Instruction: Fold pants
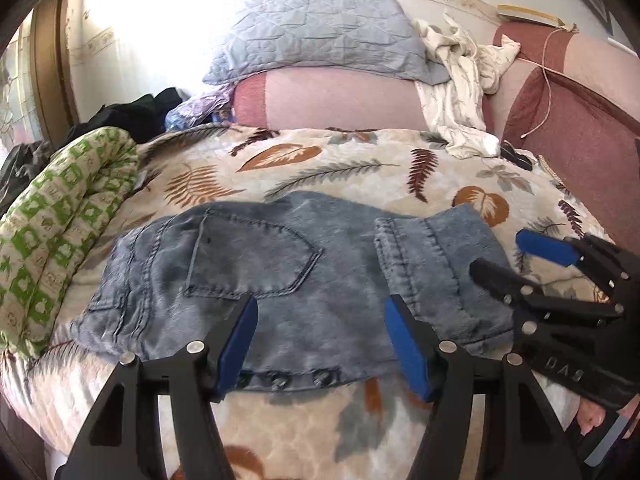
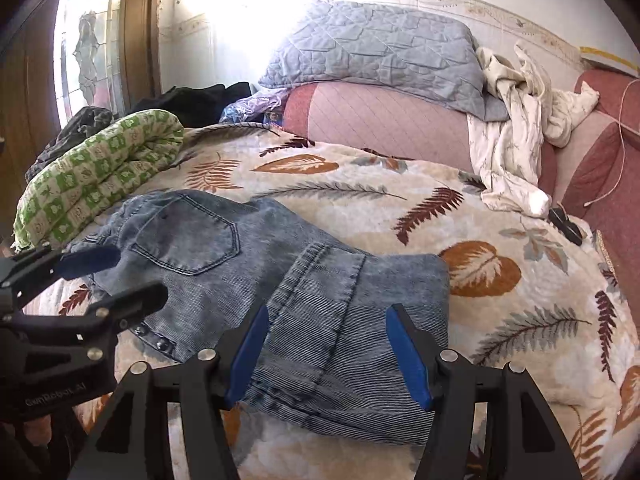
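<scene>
Faded blue denim pants (image 1: 280, 276) lie folded into a compact rectangle on the leaf-print blanket (image 1: 340, 164), back pocket up, legs folded over the right part. My left gripper (image 1: 324, 344) is open and empty, hovering over the pants' near edge by the buttons. My right gripper (image 2: 324, 352) is open and empty over the folded leg end (image 2: 360, 320) at the right. In the left wrist view the right gripper (image 1: 516, 256) shows at the right; in the right wrist view the left gripper (image 2: 116, 276) shows at the left.
A rolled green-patterned quilt (image 1: 60, 232) lies at the left. A grey quilted pillow (image 1: 320, 36) sits on pink cushions at the back. A crumpled white garment (image 1: 460, 80) and a cable (image 1: 548, 76) lie at the back right. Dark clothes (image 1: 132, 116) sit behind the quilt.
</scene>
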